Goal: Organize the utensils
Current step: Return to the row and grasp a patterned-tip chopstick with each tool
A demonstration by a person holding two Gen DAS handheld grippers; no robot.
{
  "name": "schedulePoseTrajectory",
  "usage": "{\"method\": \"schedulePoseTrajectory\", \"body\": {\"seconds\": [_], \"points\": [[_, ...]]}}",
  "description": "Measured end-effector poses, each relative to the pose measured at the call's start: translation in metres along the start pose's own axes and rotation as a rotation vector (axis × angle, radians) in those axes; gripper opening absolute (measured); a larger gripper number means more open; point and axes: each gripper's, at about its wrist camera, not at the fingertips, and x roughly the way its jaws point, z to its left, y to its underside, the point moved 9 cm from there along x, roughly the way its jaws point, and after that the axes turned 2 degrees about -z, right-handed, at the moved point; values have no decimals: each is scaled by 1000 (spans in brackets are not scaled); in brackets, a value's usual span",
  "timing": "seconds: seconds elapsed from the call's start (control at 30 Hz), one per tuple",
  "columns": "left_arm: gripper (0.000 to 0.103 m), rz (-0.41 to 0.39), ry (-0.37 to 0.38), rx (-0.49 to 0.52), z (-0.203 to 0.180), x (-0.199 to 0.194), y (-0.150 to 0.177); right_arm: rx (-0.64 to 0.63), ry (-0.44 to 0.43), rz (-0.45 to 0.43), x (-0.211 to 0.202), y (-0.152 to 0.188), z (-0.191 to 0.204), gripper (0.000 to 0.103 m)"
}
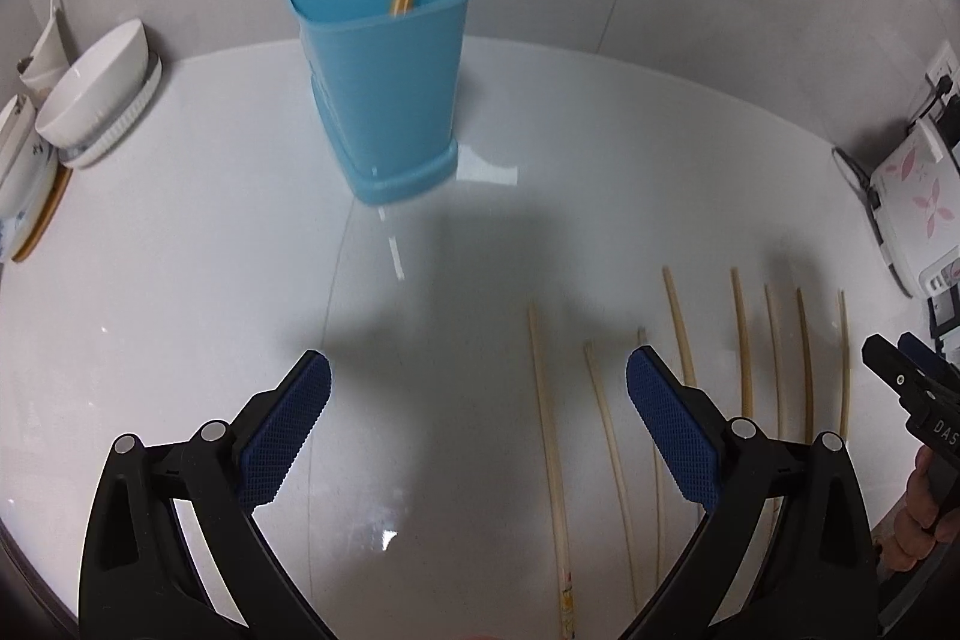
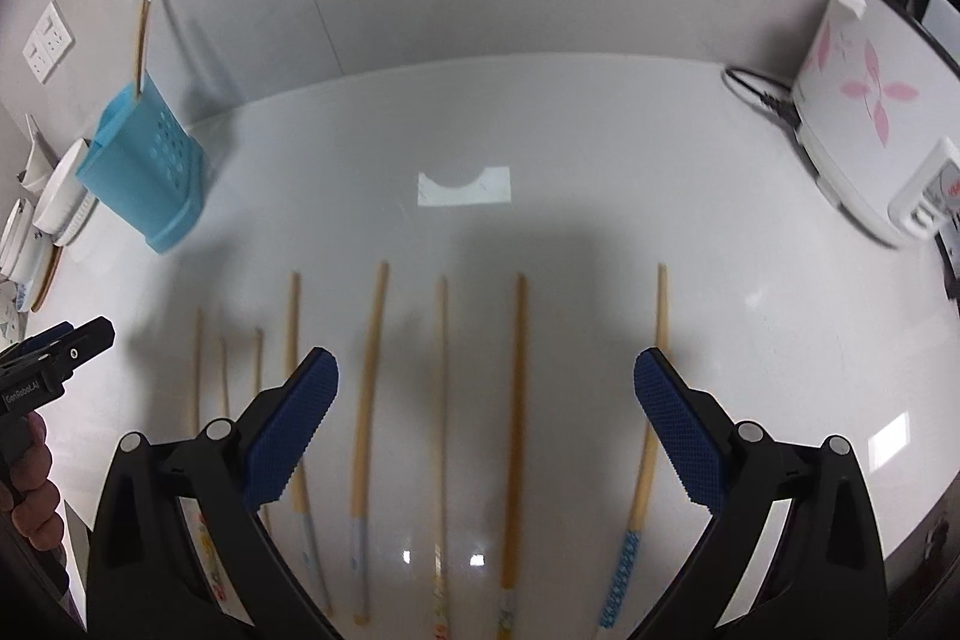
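Right wrist: eight chopsticks, one holder.

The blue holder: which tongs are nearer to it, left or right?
Left. The left tongs face the blue holder straight ahead; the right tongs hover over the chopsticks, holder far to their left.

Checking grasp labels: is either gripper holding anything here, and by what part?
Nothing held. The left gripper and right gripper are both open and empty, above the chopsticks lying on the counter.
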Motion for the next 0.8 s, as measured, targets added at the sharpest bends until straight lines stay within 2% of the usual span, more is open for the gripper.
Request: {"method": "schedulePoseTrajectory", "body": {"seconds": [0.17,0.4,0.53,0.67,0.8], "points": [[97,79,-23,17,-3,16,28,17,17,73,9,29,-11,95],[97,167,-35,26,-8,33,62,19,57,196,24,61,-17,86],[96,212,-41,27,-10,41,77,28,74,230,28,70,-20,83],[96,237,-62,35,-11,47,87,10,92,261,31,76,-20,75],[93,279,-50,29,-12,52,97,-4,101,296,35,83,-16,65]]}}
